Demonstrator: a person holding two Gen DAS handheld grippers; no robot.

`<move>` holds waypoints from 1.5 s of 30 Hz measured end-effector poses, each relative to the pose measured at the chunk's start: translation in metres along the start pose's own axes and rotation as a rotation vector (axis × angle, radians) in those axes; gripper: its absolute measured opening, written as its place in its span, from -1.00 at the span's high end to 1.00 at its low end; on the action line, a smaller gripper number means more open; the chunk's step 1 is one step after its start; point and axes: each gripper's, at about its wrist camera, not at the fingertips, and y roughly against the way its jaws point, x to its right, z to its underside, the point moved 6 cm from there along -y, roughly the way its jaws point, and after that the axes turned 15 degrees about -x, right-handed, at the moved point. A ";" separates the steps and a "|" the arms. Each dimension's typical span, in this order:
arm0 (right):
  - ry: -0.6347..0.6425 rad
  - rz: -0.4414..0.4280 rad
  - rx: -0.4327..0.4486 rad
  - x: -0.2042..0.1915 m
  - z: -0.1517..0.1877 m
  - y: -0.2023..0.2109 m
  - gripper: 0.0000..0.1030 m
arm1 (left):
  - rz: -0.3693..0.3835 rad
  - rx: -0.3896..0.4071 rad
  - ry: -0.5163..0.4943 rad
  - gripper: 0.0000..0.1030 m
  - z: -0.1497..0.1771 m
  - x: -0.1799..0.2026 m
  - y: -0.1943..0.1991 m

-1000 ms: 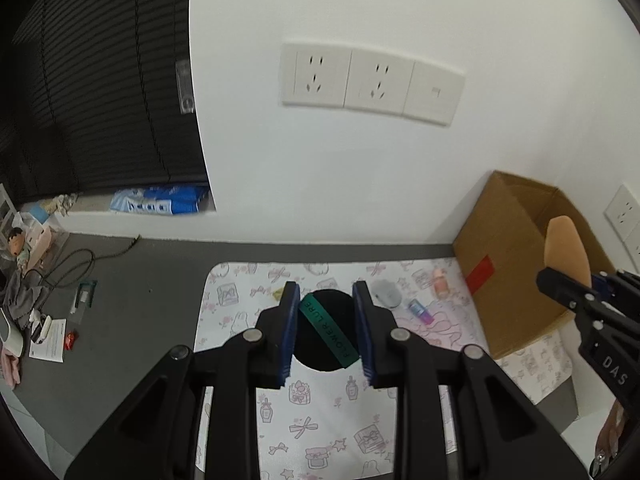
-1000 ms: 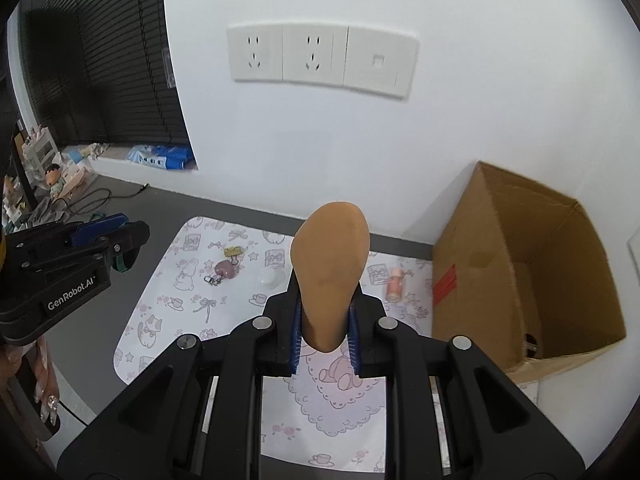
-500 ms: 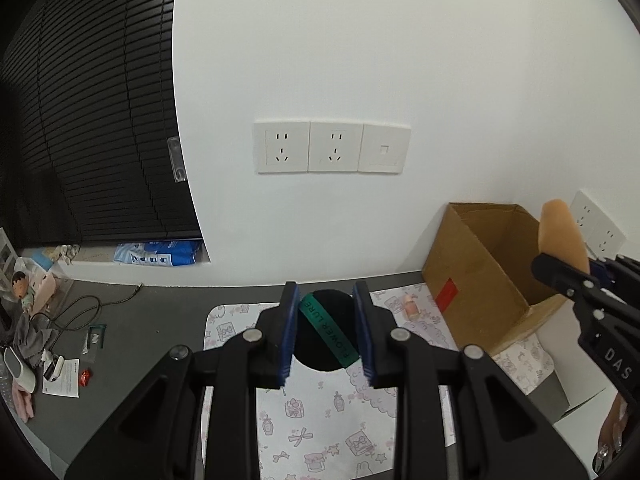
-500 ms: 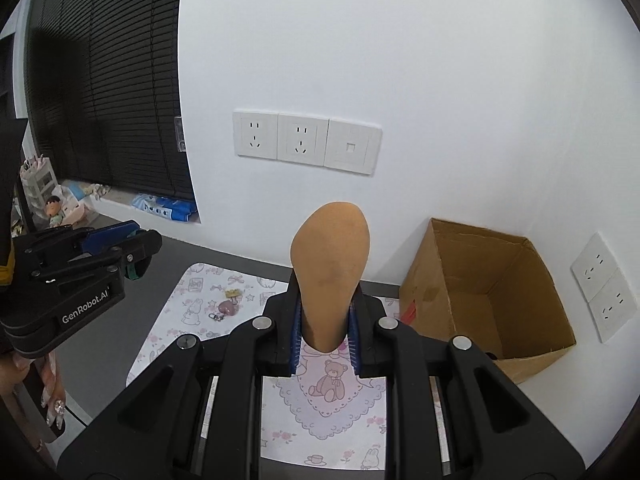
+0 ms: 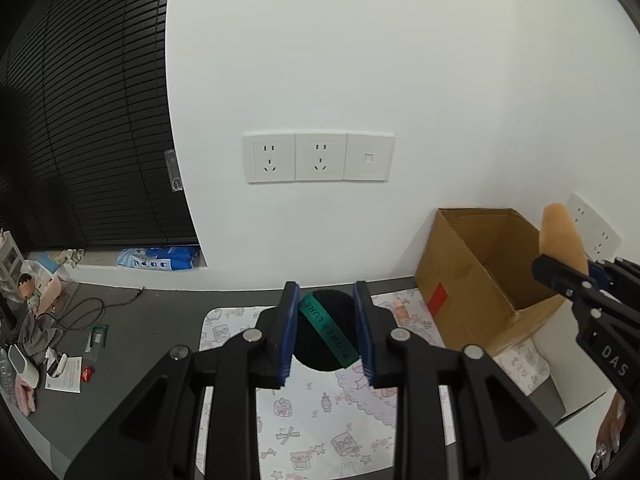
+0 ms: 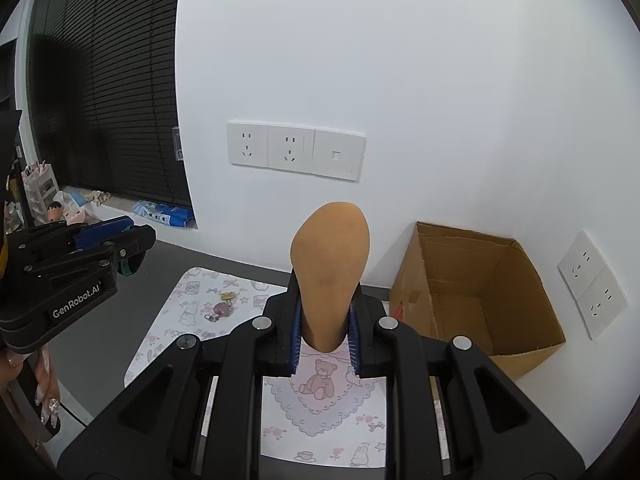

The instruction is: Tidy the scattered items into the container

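Cardboard box [image 6: 480,300] awaits: right gripper [image 6: 324,332] clamps a tan sponge [image 6: 329,264], left gripper [image 5: 326,336] a black puff [image 5: 320,340]; next, carry over, release.

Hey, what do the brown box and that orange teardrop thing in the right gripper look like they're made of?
Brown box: corrugated cardboard, matte, judging by its raw folded flaps and creased walls. Orange teardrop thing, clamped in the right gripper: probably soft foam, like a makeup sponge, given its dull, finely textured, shine-free surface; the frames can't confirm that.
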 end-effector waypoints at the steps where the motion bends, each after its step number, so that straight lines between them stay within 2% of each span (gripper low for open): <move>1: -0.004 -0.002 0.001 0.006 0.001 0.000 0.63 | -0.001 -0.003 -0.001 0.48 0.000 0.005 -0.001; 17: -0.065 0.018 -0.022 0.118 0.020 -0.004 0.63 | 0.031 -0.033 -0.070 0.48 -0.024 0.130 -0.029; 30: -0.139 0.081 -0.058 0.219 0.028 -0.025 0.63 | 0.099 -0.069 -0.146 0.48 -0.051 0.224 -0.077; 45: -0.226 0.112 -0.142 0.302 0.034 -0.081 0.62 | 0.127 -0.174 -0.230 0.48 -0.075 0.288 -0.149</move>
